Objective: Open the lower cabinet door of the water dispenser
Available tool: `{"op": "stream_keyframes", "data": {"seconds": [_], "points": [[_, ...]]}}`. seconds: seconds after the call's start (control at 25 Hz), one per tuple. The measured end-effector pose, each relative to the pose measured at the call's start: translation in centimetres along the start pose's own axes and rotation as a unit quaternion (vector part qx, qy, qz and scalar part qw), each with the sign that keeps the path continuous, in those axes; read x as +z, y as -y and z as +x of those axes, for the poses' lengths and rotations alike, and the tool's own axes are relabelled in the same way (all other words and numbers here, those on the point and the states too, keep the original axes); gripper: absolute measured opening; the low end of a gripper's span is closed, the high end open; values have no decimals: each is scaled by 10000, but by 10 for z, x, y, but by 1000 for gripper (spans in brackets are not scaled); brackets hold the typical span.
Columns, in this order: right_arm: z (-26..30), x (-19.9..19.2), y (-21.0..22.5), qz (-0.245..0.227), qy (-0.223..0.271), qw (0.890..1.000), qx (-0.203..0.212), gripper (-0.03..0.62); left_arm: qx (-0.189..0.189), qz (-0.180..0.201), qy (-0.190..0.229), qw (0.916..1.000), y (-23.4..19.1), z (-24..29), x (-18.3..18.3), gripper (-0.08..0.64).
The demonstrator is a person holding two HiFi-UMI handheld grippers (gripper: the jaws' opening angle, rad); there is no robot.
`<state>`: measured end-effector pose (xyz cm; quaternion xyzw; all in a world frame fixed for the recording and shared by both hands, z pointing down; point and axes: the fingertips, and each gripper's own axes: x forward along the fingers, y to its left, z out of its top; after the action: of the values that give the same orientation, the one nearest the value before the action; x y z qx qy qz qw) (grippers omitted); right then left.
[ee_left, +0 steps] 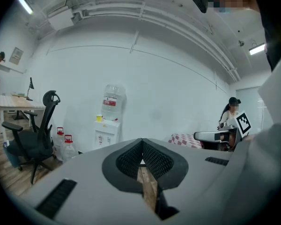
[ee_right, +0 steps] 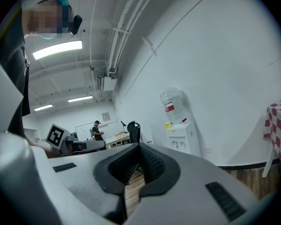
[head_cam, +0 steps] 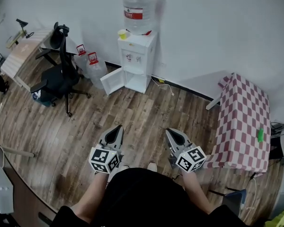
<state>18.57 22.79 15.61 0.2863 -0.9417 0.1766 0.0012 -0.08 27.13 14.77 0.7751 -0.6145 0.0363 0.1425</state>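
Note:
The white water dispenser (head_cam: 136,56) stands against the far wall with a large clear bottle (head_cam: 139,8) on top. Its lower cabinet door (head_cam: 111,81) stands swung out to the left. Both grippers are far from it, close to the person's body over the wooden floor. My left gripper (head_cam: 119,126) is shut with nothing between its jaws, and so is my right gripper (head_cam: 169,131). The left gripper view shows the dispenser (ee_left: 106,130) small beyond the closed tips (ee_left: 142,142). In the right gripper view the dispenser (ee_right: 181,137) lies right of the closed tips (ee_right: 139,146).
A black office chair (head_cam: 59,77) and two spare water bottles (head_cam: 92,65) stand left of the dispenser, a desk (head_cam: 23,53) further left. A table with a red checked cloth (head_cam: 241,122) is at the right. Other people (ee_left: 229,114) are in the room.

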Motion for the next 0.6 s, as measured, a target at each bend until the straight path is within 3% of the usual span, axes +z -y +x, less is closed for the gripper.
{"op": "stream_keyframes", "data": {"seconds": [0.28, 0.6], "points": [[14, 17, -2, -204, 214, 9985, -467, 21, 12, 32, 86, 10000, -42, -9, 12, 13], [30, 44, -13, -562, 420, 9958, -580, 21, 4, 239, 400, 9989, -73, -9, 46, 13]]}}
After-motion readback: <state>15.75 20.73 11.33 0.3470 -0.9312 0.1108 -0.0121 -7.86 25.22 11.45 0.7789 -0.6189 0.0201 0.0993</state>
